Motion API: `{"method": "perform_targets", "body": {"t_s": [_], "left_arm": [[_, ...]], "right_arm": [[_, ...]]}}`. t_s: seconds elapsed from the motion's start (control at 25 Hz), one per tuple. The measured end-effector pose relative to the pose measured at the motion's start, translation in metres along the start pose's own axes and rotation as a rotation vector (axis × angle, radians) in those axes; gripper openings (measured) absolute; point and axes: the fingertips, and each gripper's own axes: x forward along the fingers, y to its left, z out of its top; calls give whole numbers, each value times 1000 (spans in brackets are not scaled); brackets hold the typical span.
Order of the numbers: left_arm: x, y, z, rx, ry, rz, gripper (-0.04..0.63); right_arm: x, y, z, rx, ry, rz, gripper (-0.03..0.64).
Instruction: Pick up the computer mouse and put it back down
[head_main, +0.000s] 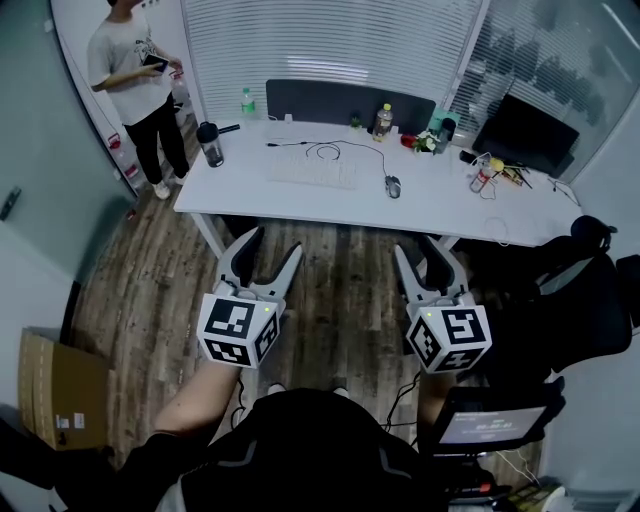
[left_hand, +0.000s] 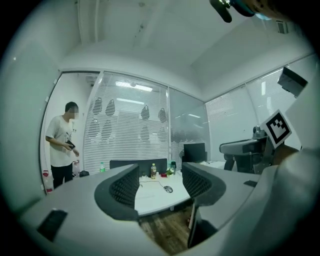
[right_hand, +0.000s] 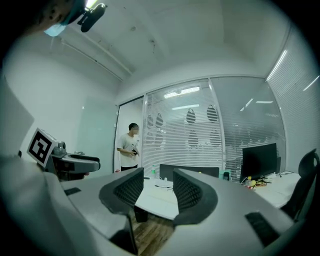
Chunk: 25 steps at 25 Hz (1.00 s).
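Observation:
A dark wired computer mouse (head_main: 393, 186) lies on the white desk (head_main: 250, 195), to the right of a white keyboard (head_main: 312, 168). Both grippers are held over the wooden floor, short of the desk's near edge and well apart from the mouse. My left gripper (head_main: 272, 242) is open with nothing between its jaws; in the left gripper view the mouse (left_hand: 168, 189) shows far off through the gap of the left gripper (left_hand: 160, 176). My right gripper (head_main: 420, 245) is open and empty too, and the right gripper (right_hand: 158, 182) frames the desk top (right_hand: 157, 197).
A person (head_main: 135, 80) stands at the far left by the desk end. Bottles (head_main: 382, 121), a dark cup (head_main: 210, 143), a monitor (head_main: 525, 135) and small clutter sit on the desk. A black office chair (head_main: 590, 290) stands at right, a cardboard box (head_main: 55, 400) at lower left.

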Motion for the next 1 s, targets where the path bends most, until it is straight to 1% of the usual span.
{"method": "perform_targets", "body": {"t_s": [0.08, 0.16, 0.2, 0.28, 0.44, 0.92, 1.0], "left_arm": [[0, 0, 0, 2, -4, -2, 296], [0, 1, 1, 5, -13, 4, 315], [0, 2, 1, 3, -16, 8, 324], [1, 2, 0, -1, -18, 10, 337], [6, -4, -3, 8, -17, -6, 347], [18, -35, -10, 24, -42, -17, 348], [27, -47, -7, 25, -43, -19, 348]], "right_arm": [[-2, -3, 0, 3, -2, -7, 200], [-3, -5, -1, 5, -1, -14, 249], [-3, -6, -1, 5, 0, -17, 260], [-3, -9, -3, 6, 3, -23, 275], [-4, -15, -8, 15, 6, -38, 343], [-20, -37, -15, -4, -16, -37, 350], [-23, -51, -15, -2, -17, -35, 351]]}}
